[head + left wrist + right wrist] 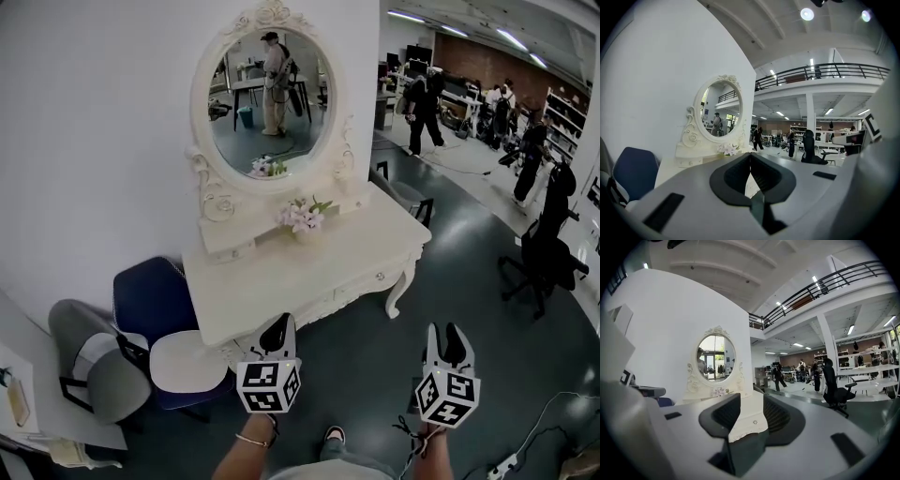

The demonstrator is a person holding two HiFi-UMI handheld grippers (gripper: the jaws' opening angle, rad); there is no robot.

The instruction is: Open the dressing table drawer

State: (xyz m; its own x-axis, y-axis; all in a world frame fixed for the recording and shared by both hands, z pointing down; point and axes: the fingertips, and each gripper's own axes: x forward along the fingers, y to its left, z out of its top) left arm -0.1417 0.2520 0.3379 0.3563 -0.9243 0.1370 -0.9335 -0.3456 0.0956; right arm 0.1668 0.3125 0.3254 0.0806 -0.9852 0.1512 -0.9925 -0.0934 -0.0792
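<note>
Head view showed both grippers held out level toward the white dressing table [309, 272], neither one touching it. The only markings to be read on the tools were black-and-white square patterns on the left cube [267, 386] and the right cube [447, 398]; they formed no letters.

The left gripper [278, 323] had its jaws brought together at the tips, with nothing between them. In the left gripper view the same gripper [750, 157] showed its dark pads meeting at the far end, and the table stood ahead of it and a little to its left.

The right gripper [444, 333] had its jaws standing apart and empty. The drawer [361, 284], closed in the table's front edge, lay ahead of this gripper and off to its left, between the lines of the two tools and well apart from both. In the right gripper view the drawer front [747, 420] with its small round knob [754, 416] appeared straight through the gap of the right gripper [751, 399].

Beyond the grippers, past the drawer, rose the oval mirror [272, 103] with pale flowers [302, 217] at its foot. A blue chair [150, 300] stood to the left of the left gripper.
</note>
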